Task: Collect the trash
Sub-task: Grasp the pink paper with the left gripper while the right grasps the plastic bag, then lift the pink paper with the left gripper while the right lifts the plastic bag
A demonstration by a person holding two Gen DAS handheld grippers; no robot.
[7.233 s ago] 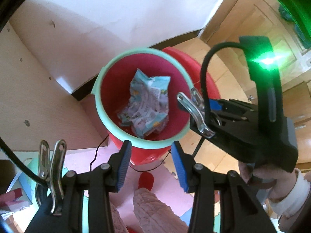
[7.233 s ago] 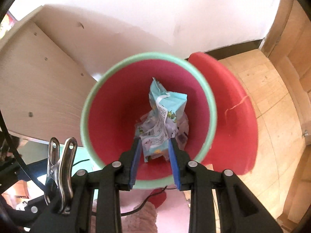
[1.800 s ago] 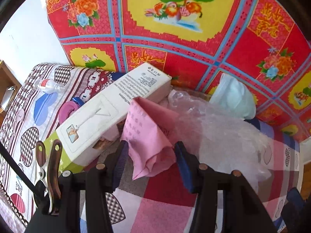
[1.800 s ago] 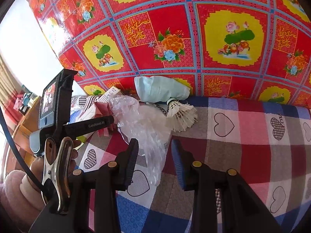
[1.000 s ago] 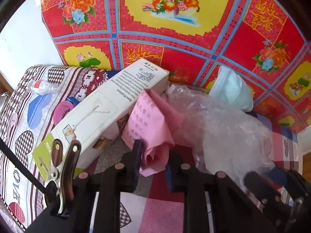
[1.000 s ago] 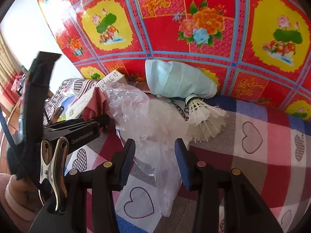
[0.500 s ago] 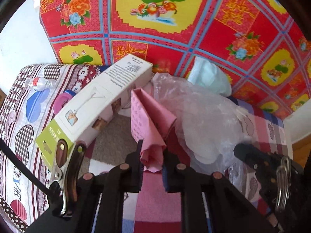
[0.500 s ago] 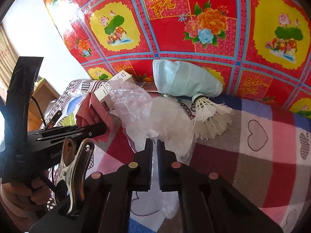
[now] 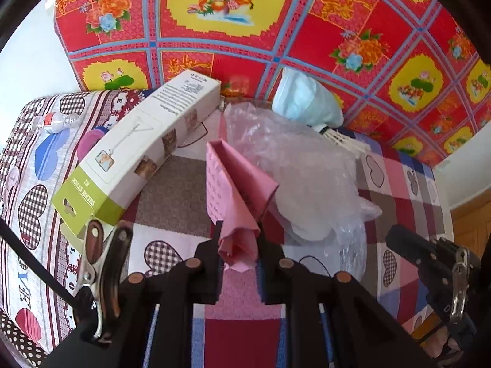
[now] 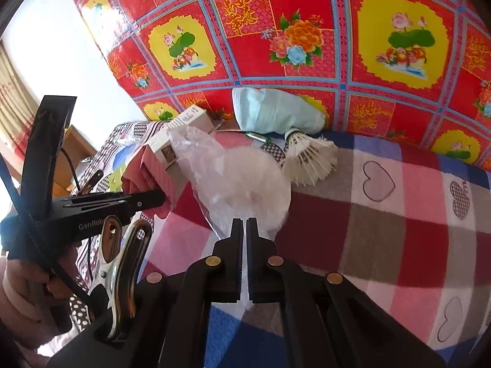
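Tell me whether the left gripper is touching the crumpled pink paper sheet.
Touching. The left wrist view shows the left gripper with its jaws closed on the lower tip of the crumpled pink paper sheet, pinching it.

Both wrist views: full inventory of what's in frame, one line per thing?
pink paper: 1, pink, clamped in left jaws
clear plastic bag: 1, clear, on blanket, end pinched in right jaws
selfie stick box: 1, white and green, left of paper
face mask: 1, pale blue, against red floral cloth
shuttlecock: 1, white, beside mask
plastic bottle: 1, clear, far left
checked blanket: 1, red, pink, grey
left gripper: 1, black, shut
right gripper: 1, black, shut
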